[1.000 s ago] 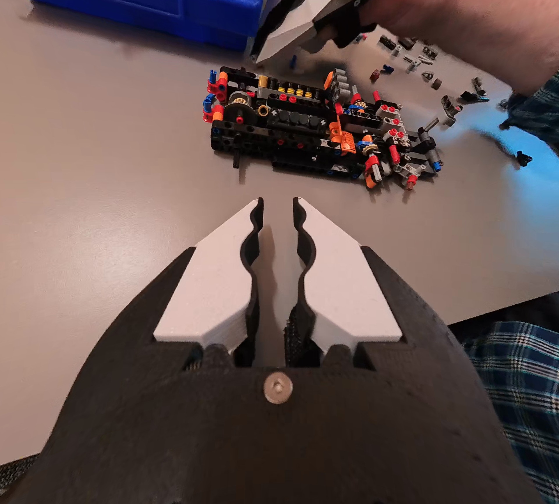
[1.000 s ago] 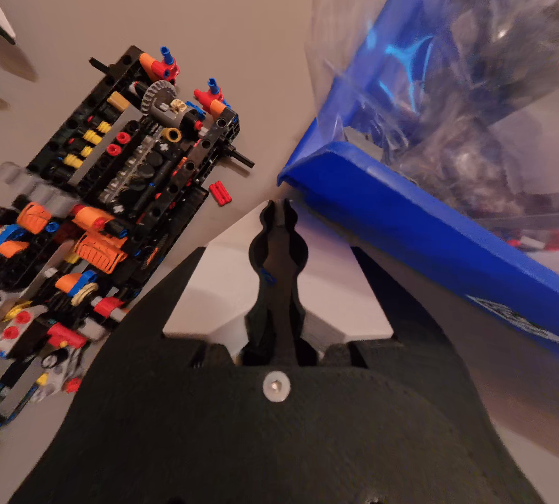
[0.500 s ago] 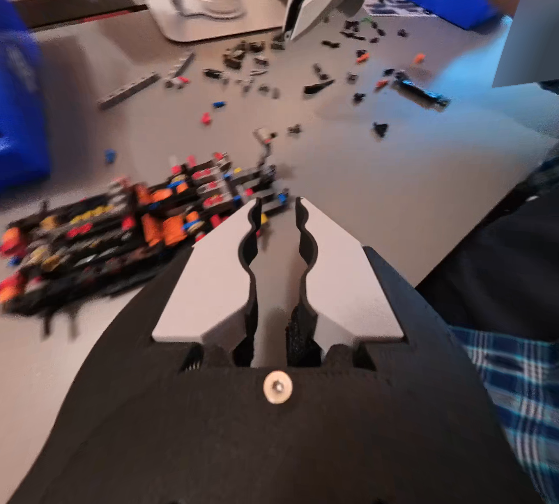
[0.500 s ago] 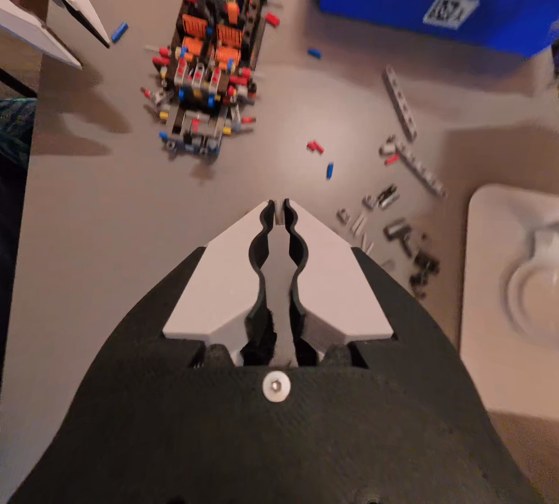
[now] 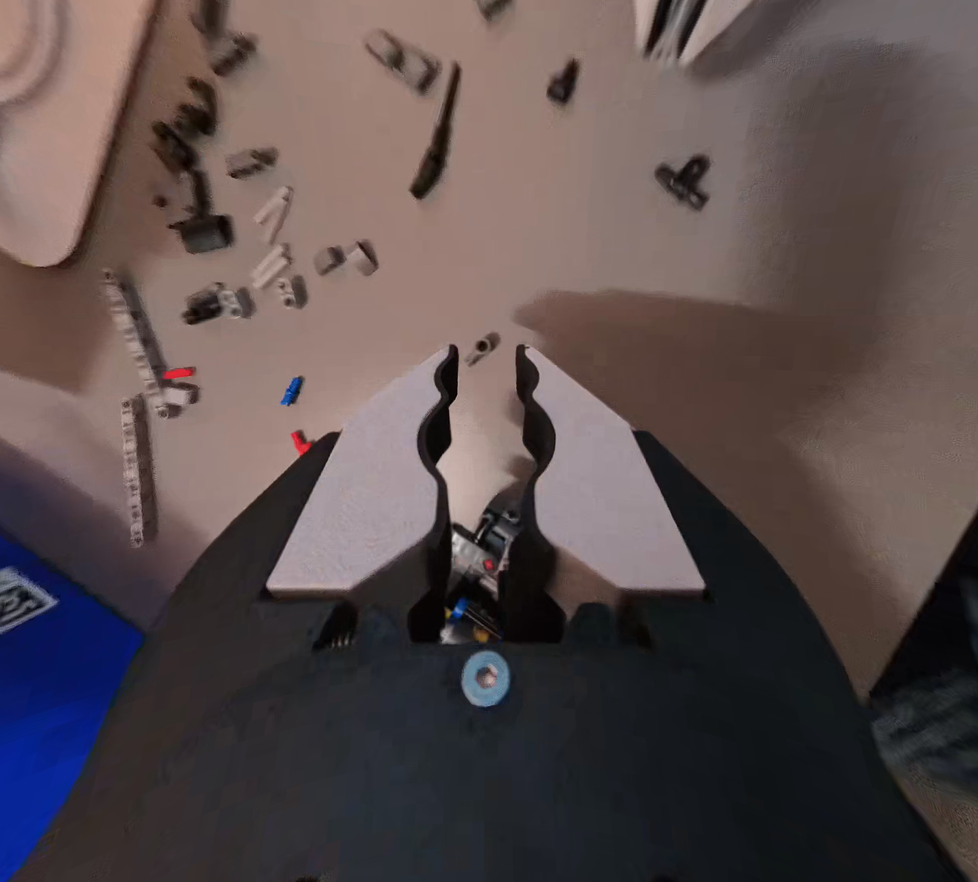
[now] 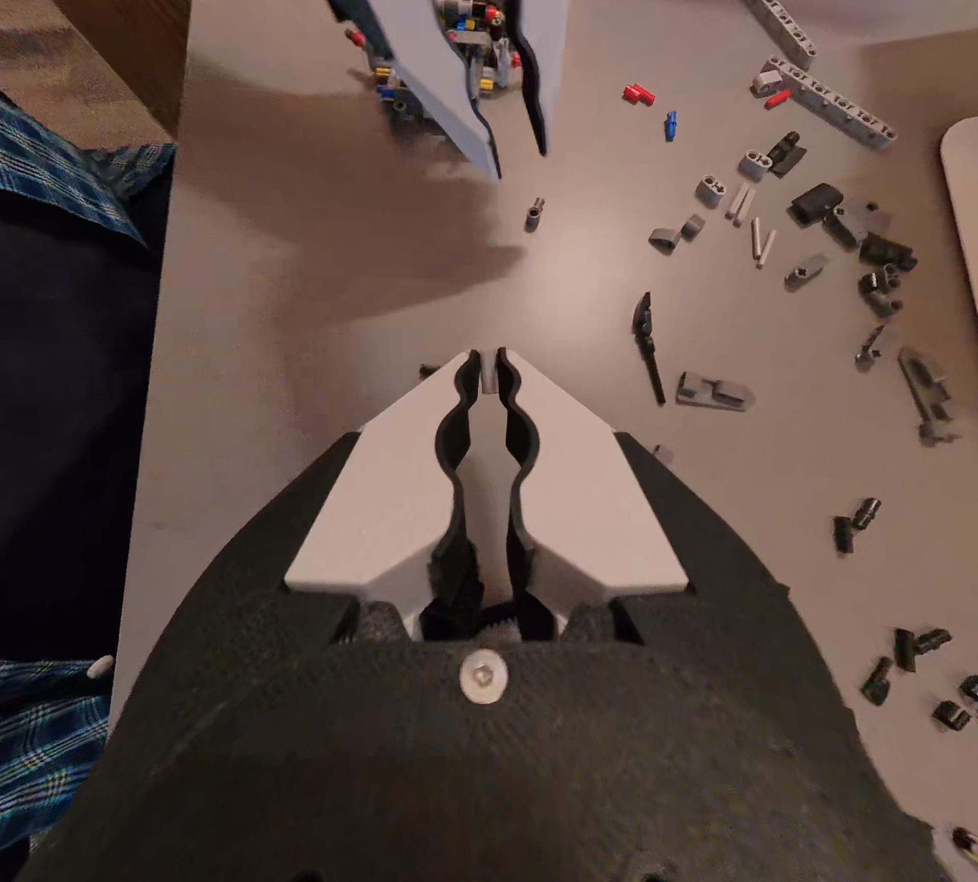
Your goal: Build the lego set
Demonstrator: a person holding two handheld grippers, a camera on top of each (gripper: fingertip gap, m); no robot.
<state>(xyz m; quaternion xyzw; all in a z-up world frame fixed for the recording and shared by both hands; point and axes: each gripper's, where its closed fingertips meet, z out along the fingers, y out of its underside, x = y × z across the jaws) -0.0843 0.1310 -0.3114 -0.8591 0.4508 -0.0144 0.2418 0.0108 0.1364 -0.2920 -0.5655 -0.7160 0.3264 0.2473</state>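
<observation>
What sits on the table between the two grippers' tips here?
In the right wrist view, one small grey connector lies on otherwise bare table between the left gripper and the right gripper.

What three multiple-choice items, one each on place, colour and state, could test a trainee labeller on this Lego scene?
1. Where is the small grey connector?
A. On the table, just ahead of the left gripper's tips
B. In the blue bin
C. On the white stand base

2. What colour is the piece in the right gripper?
A. Red
B. Light grey
C. Orange

3. How do the left gripper's jaws stand?
A. Shut on a beam
B. Shut empty
C. Open

Answers: 1 A, it lies just beyond the tips in both views. 2 B, a light grey piece sits between the tips. 3 C, table shows between them.
</observation>
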